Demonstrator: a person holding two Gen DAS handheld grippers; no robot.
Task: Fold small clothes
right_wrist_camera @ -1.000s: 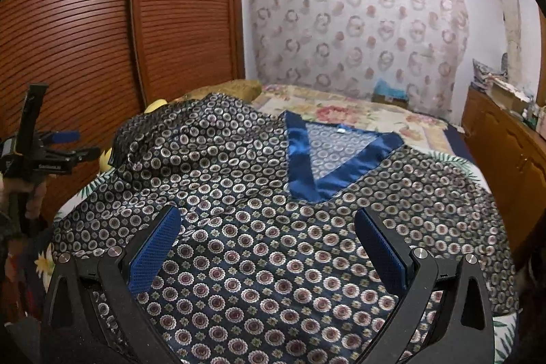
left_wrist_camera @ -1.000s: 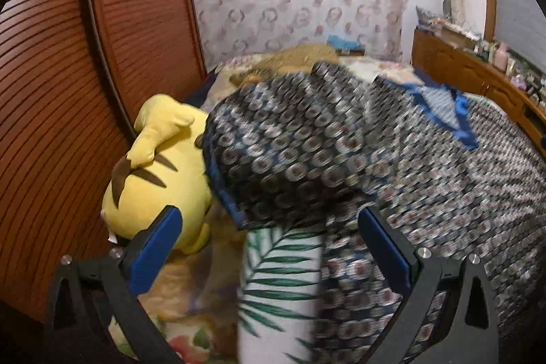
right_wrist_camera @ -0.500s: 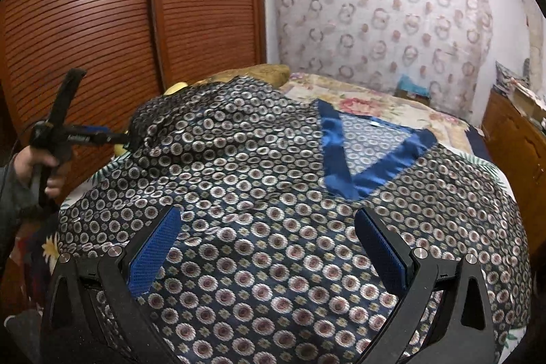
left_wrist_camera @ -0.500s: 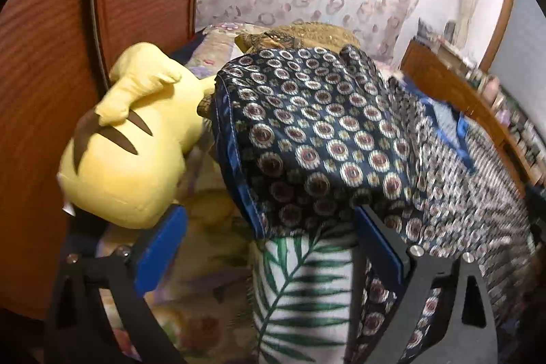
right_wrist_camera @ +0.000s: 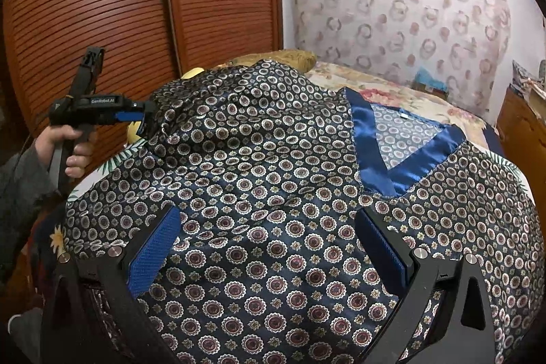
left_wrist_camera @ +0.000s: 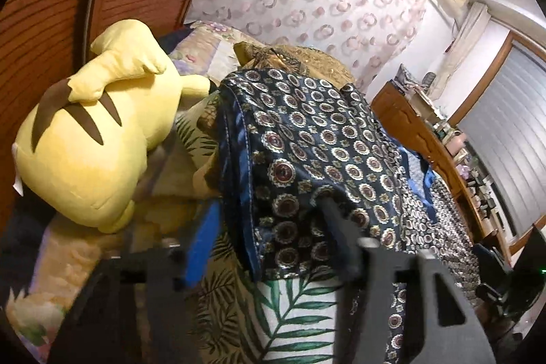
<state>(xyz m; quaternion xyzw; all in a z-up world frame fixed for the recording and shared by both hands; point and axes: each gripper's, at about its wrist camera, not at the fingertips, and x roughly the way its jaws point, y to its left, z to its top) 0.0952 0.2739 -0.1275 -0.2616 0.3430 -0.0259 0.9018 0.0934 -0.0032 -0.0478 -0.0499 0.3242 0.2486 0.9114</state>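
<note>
A dark blue satin top (right_wrist_camera: 273, 193) with a circle print and a blue V-neck (right_wrist_camera: 385, 156) lies spread on the bed. Its left sleeve (left_wrist_camera: 307, 166) is bunched up. My left gripper (left_wrist_camera: 269, 227) has its jaws around the sleeve's hem, narrowed but with a gap; it also shows in the right wrist view (right_wrist_camera: 143, 118) at the sleeve. My right gripper (right_wrist_camera: 266, 248) is open and empty, low over the top's front panel.
A yellow plush toy (left_wrist_camera: 92, 139) lies left of the sleeve against the wooden slatted doors (right_wrist_camera: 136, 5). A leaf-print sheet (left_wrist_camera: 293, 312) covers the bed. A wooden dresser (left_wrist_camera: 436, 152) with clutter runs along the right. A patterned curtain (right_wrist_camera: 392, 9) hangs behind.
My left gripper has moved forward onto the sleeve and its jaws have narrowed around the hem. My right gripper has stayed open over the top, shifting slightly.
</note>
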